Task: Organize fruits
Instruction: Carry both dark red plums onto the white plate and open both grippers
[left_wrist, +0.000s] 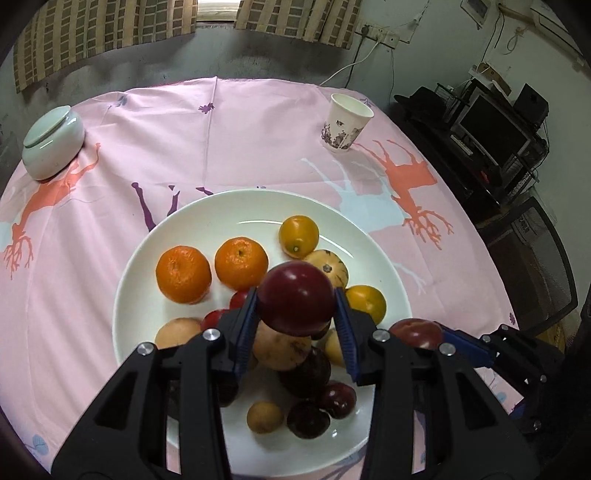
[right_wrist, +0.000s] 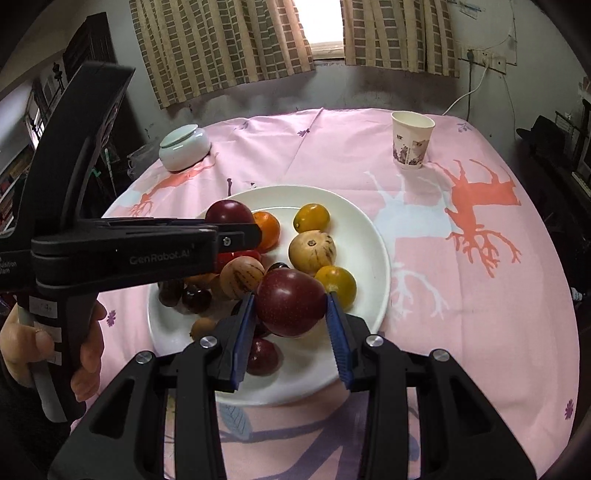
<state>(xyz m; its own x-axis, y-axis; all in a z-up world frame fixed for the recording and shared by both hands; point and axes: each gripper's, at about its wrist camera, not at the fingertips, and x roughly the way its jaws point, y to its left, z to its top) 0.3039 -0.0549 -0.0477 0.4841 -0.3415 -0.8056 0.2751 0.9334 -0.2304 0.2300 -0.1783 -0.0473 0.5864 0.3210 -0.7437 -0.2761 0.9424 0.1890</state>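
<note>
Left wrist view: left gripper (left_wrist: 296, 295) is clamped on a dark red plum (left_wrist: 295, 297), pads narrow, centre frame above the white plate (left_wrist: 140, 280). Plate holds two oranges (left_wrist: 183, 274), yellow fruits, more plums. Right gripper (left_wrist: 439, 338) at lower right grips another red plum (left_wrist: 417, 332). Paper cup (left_wrist: 345, 123) upper right, lidded jar (left_wrist: 53, 142) upper left.

Right wrist view: right gripper (right_wrist: 290, 304) is closed on a red plum (right_wrist: 290, 301), centre frame over the plate's (right_wrist: 373, 236) near edge. Left gripper (right_wrist: 236, 221) enters from the left, holding its plum (right_wrist: 229, 211); a hand (right_wrist: 86, 332) grips its handle at lower left.
</note>
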